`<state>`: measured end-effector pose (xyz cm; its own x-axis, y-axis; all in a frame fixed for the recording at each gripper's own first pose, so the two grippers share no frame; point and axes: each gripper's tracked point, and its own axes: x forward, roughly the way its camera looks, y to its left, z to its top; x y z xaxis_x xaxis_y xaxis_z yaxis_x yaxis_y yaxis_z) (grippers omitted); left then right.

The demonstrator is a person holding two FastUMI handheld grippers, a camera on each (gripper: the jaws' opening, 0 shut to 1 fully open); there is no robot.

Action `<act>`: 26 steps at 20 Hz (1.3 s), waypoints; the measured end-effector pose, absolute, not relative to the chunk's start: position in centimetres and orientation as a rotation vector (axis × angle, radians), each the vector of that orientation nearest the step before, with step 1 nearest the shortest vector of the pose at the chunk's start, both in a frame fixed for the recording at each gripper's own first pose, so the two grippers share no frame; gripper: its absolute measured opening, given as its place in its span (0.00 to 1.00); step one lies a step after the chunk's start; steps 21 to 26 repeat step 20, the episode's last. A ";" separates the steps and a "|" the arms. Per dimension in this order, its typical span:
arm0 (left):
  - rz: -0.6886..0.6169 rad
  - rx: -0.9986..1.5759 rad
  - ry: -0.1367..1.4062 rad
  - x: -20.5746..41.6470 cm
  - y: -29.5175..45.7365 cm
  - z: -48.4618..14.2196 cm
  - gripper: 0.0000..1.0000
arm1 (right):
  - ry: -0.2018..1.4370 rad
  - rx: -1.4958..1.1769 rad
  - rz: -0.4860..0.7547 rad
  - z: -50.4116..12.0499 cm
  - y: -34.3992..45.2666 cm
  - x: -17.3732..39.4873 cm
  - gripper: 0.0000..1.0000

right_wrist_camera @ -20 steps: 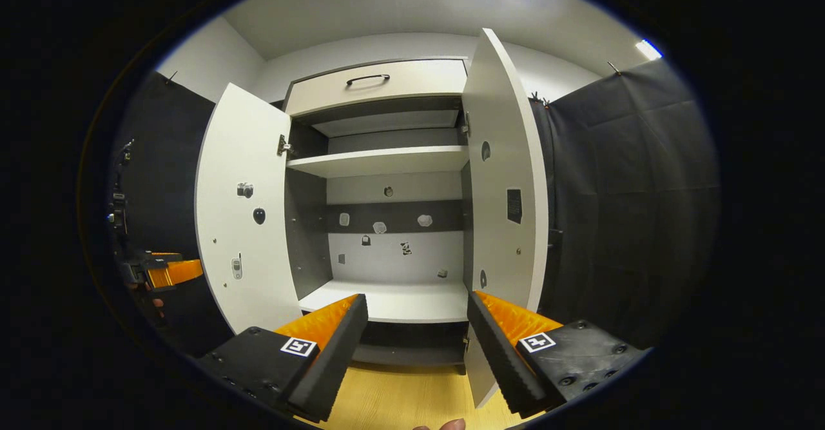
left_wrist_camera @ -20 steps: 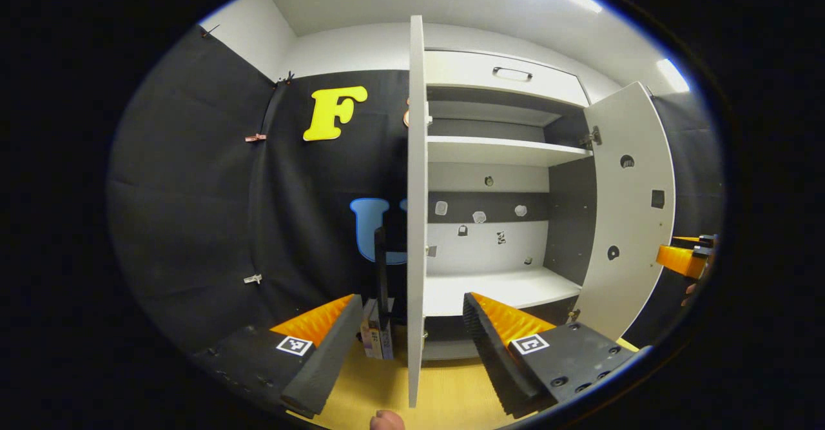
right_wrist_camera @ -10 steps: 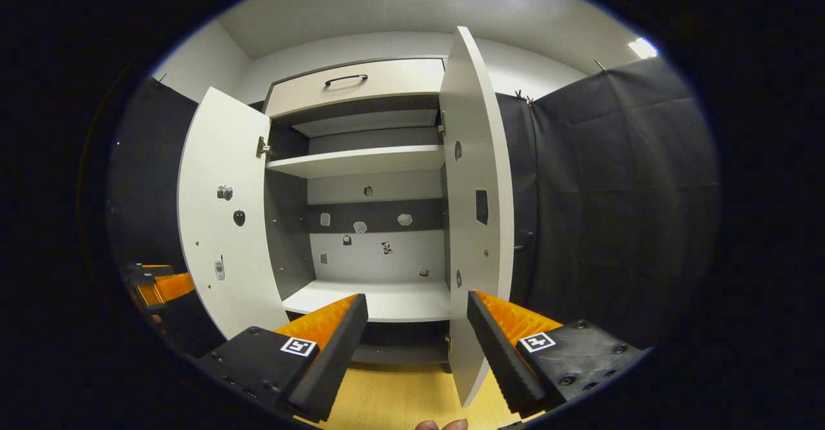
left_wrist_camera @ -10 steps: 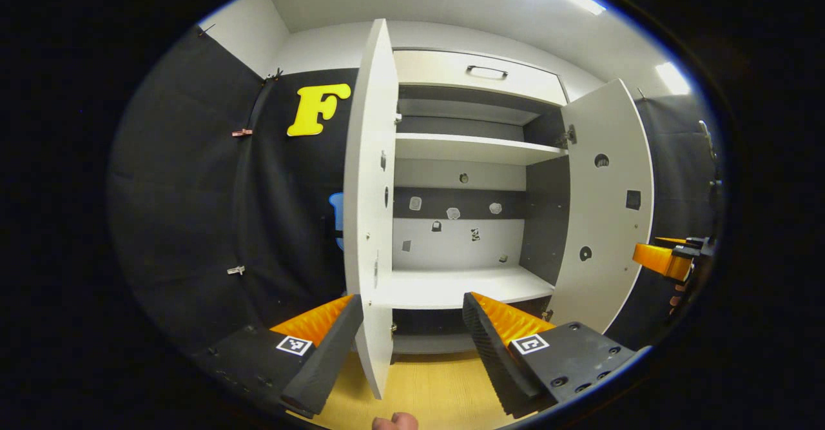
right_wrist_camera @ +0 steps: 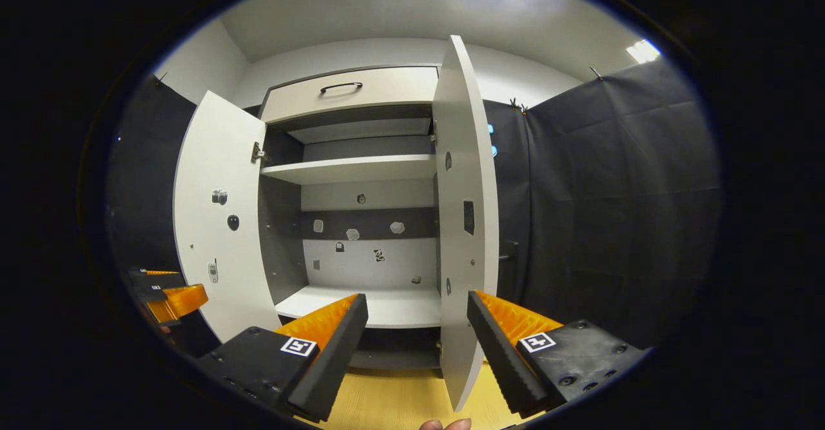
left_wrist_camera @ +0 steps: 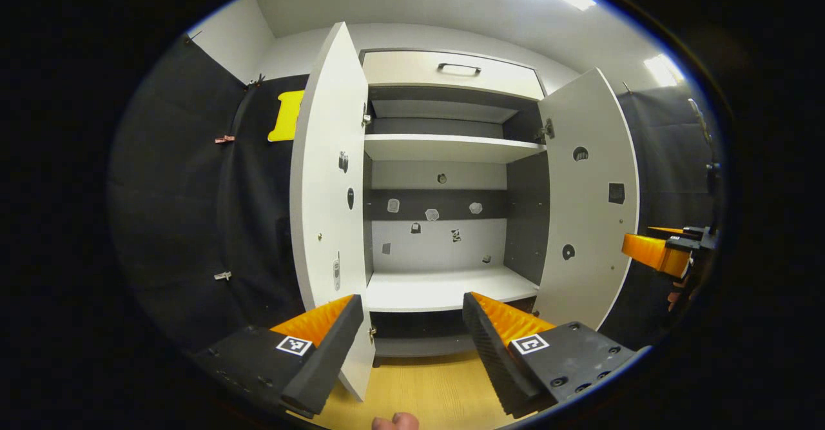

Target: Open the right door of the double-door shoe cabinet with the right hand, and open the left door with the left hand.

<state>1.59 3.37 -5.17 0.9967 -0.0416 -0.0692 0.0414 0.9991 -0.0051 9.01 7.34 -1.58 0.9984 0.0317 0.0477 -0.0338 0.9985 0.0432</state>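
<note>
The white double-door shoe cabinet (left_wrist_camera: 451, 72) stands with its left door (left_wrist_camera: 325, 159) and right door (left_wrist_camera: 590, 198) both swung wide, baring two white shelves.

Small stickers (left_wrist_camera: 431, 214) on the cabinet's back panel (left_wrist_camera: 445, 249) are too tiny to identify.

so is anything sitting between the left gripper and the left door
Nothing visible does. The left gripper is open, and the left door, already swung out, stands just ahead with its lower edge beside one finger.
</note>
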 end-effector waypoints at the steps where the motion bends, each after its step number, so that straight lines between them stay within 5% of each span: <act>1: -0.047 -0.006 0.071 1.7 3.1 -5.1 0.96 | -0.054 0.045 0.024 -1.4 7.1 8.9 0.98; 26: -0.045 0.001 0.057 -1.5 1.8 -3.1 0.96 | -0.091 0.019 0.117 0.4 9.1 6.3 0.98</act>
